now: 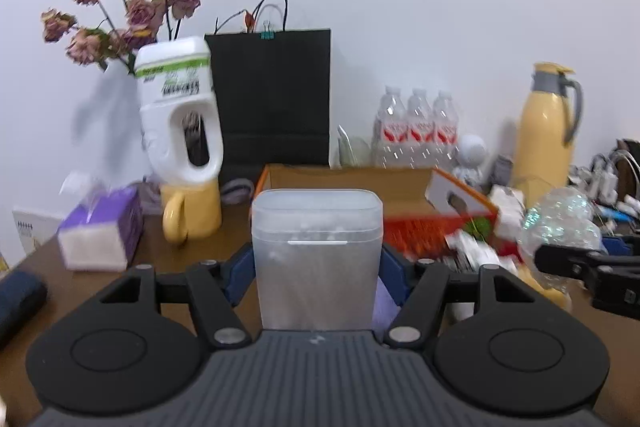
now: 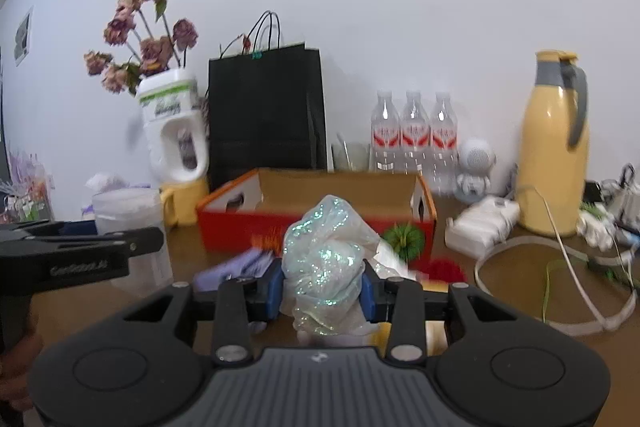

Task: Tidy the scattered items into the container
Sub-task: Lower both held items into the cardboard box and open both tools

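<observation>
Brown desk against a white wall, pretty cluttered. Orange cardboard box [image 2: 320, 223] sits mid-desk and looks empty so far. Left gripper [image 1: 318, 263] is pinching a frosted plastic tub [image 1: 316, 251], right gripper [image 2: 324, 287] is clamped on a glittery plastic bag [image 2: 326, 255], both just short of the box. Purple cloth [image 2: 236, 269], red pompom [image 2: 446, 269] and other bits left, so I'd say it's early days.

Black left gripper [image 2: 80, 263] side: pale raised lettering, blurred, seems "GenRobot.AI".
White plastic jug [image 1: 176, 107] green-banded label: print unreadable.
Clear water bottles [image 2: 414, 135] red labels: unreadable.
</observation>
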`<state>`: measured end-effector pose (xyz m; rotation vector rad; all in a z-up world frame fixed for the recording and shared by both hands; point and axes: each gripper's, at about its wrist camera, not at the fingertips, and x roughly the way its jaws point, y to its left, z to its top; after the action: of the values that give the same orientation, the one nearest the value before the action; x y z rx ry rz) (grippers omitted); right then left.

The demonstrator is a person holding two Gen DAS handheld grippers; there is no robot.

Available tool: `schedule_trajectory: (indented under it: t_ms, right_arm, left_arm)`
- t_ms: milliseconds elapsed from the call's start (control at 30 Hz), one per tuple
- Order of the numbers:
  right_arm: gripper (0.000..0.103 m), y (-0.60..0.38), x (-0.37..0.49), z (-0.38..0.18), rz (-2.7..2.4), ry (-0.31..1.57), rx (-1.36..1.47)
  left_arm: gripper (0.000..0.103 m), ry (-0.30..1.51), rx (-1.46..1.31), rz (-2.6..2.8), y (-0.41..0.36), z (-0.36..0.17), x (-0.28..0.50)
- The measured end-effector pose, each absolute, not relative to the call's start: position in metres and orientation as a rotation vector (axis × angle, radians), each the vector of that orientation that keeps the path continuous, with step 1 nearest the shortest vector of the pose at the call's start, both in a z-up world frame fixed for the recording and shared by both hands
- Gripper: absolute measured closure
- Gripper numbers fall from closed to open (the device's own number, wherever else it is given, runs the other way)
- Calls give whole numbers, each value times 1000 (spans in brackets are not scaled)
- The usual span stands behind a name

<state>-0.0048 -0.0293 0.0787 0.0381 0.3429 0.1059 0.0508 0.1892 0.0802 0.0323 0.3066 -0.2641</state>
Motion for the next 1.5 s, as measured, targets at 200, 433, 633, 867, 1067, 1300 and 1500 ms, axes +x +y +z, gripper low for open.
schedule_trajectory:
  t_ms: [200, 433, 633, 867, 1067, 1300, 1500]
  right_arm:
    - [67, -52, 95, 111, 138, 370, 20]
    - [67, -83, 248, 130, 72, 594, 55]
    - [67, -81, 358, 115, 56, 855, 32]
    - [67, -91, 428, 67, 41, 1121, 93]
    - [66, -83, 452, 43, 22, 1212, 99]
    - [55, -88, 459, 36, -13, 1221, 120]
    - [43, -89, 447, 73, -33, 1191, 118]
  left_arm:
    - [37, 309, 78, -244, 162, 116, 158]
    - [37, 603, 127, -303, 123, 123, 304]
    - [37, 883, 184, -294, 95, 90, 388]
    - [37, 1056, 246, -258, 89, 62, 439]
    - [36, 1163, 213, -242, 92, 50, 465]
    - [24, 1168, 253, -228, 87, 48, 463]
    - [18, 1128, 236, -239, 93, 91, 445]
